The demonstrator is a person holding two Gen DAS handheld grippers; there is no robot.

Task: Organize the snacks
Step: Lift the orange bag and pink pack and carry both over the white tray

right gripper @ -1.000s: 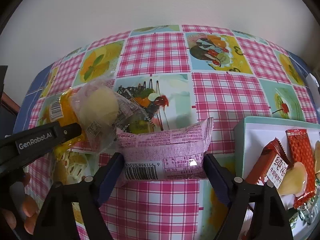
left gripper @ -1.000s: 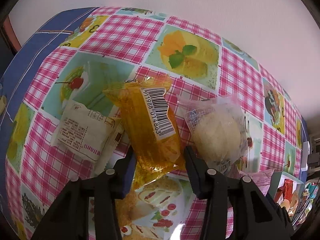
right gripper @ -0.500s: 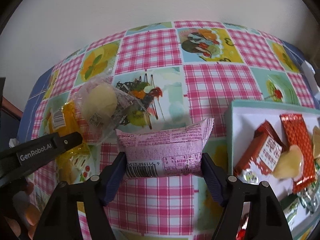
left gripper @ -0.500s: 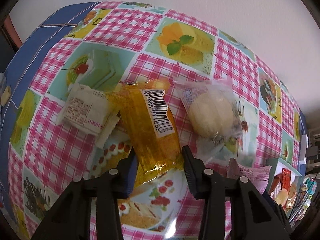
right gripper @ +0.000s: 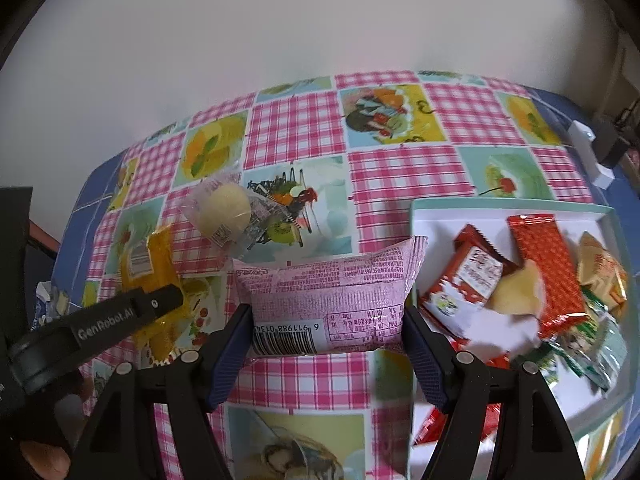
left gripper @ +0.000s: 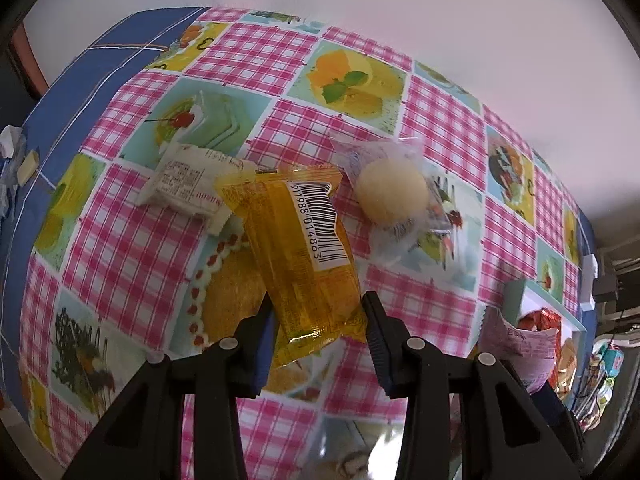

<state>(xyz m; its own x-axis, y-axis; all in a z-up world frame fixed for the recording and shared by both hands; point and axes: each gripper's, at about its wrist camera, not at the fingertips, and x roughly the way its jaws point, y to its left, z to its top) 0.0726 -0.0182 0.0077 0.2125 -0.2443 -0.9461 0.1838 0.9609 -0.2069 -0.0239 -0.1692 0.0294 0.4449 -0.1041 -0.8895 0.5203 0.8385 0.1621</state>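
My left gripper (left gripper: pixel 318 314) is shut on an orange snack packet (left gripper: pixel 296 248) and holds it above the tablecloth. My right gripper (right gripper: pixel 328 324) is shut on a pink snack packet (right gripper: pixel 332 294), lifted beside the left rim of a white tray with a teal rim (right gripper: pixel 516 206). The pink packet also shows in the left wrist view (left gripper: pixel 520 350). A clear-wrapped pale round cake (left gripper: pixel 390 192) lies right of the orange packet; it also shows in the right wrist view (right gripper: pixel 226 212). A white packet (left gripper: pixel 188 184) lies to the left.
The tray holds several snacks, among them red packets (right gripper: pixel 544 272). The table has a pink checked cloth with dessert pictures (left gripper: pixel 120 232). A white wall stands behind. The blue table edge (left gripper: pixel 52 92) is at the left. White items (right gripper: pixel 588 152) sit at the far right edge.
Both grippers have risen with their packets. The right gripper has moved right, toward the tray. The white packet and the round cake stayed on the cloth.
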